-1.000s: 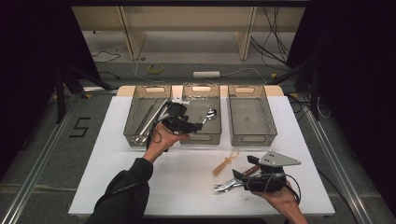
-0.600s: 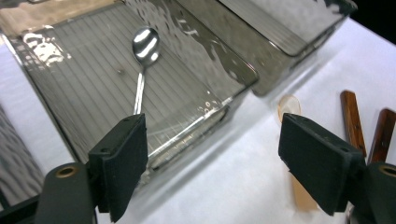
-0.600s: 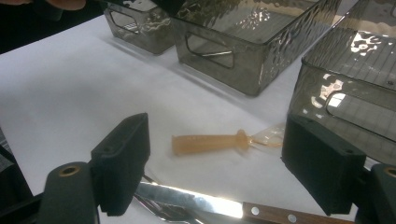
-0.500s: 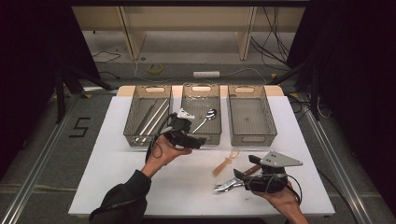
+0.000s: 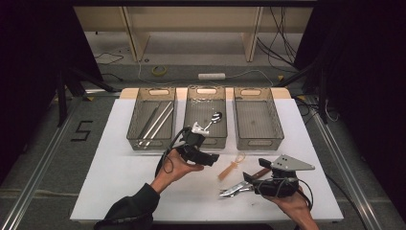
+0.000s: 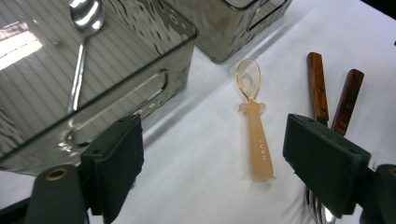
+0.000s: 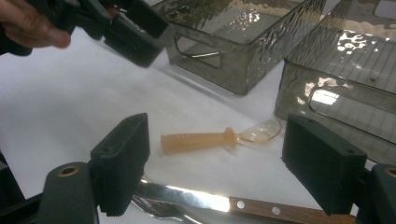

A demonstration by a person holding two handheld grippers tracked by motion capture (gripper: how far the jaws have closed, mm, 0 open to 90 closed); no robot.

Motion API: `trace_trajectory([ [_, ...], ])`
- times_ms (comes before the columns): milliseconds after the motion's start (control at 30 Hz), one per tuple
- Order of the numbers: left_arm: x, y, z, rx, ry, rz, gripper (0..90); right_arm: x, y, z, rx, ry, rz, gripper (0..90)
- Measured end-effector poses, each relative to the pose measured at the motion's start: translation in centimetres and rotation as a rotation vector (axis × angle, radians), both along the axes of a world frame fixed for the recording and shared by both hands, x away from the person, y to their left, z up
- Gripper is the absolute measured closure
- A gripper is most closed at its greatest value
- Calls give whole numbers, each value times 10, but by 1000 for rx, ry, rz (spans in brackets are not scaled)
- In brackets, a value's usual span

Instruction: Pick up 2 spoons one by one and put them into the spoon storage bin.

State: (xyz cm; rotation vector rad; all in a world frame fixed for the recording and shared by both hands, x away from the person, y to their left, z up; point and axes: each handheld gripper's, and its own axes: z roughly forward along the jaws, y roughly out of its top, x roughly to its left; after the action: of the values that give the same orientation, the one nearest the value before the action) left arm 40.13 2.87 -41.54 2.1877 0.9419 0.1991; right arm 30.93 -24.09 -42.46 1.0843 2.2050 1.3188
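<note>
A translucent orange plastic spoon (image 5: 232, 166) lies on the white table, in front of the middle bin. My left gripper (image 5: 209, 157) hovers just left of it. Its jaws have just been opening and stand open with nothing gripped (image 6: 215, 147); the orange spoon (image 6: 254, 135) lies ahead between them. My right gripper (image 5: 250, 181) rests open near the table's front right, with the orange spoon (image 7: 205, 140) ahead of it. A wooden-handled knife (image 7: 261, 207) and a fork (image 7: 156, 207) lie under its jaws. A metal spoon (image 5: 214, 119) lies in the middle bin (image 5: 206, 142).
Three smoked plastic bins stand in a row at the back. The left bin (image 5: 138, 142) holds long metal utensils and the right bin (image 5: 258, 143) looks empty. Two wooden handles (image 6: 317, 86) lie right of the orange spoon. White table surface stretches left and in front of the left hand.
My left gripper has drawn back from the middle bin toward the person and sunk a little, ending beside the orange spoon. The right gripper has stayed put.
</note>
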Motion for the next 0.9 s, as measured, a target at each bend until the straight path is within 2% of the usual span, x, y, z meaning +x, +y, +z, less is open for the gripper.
trace_trajectory([
  [167, -7, -16, -14, 38, 23, -37, 194, 0, -1, 0, 0, -3, -4, 242],
  [300, -9, -24, -22, 49, 36, -36, 193, 0, -1, 0, -1, -3, -3, 242],
  [500, -12, -35, -34, 87, 50, -65, 227, 0, -2, 0, 2, 2, -5, 242],
  [900, -17, -46, -51, 127, 65, -110, 441, 0, -1, -1, -1, 3, 3, 242],
])
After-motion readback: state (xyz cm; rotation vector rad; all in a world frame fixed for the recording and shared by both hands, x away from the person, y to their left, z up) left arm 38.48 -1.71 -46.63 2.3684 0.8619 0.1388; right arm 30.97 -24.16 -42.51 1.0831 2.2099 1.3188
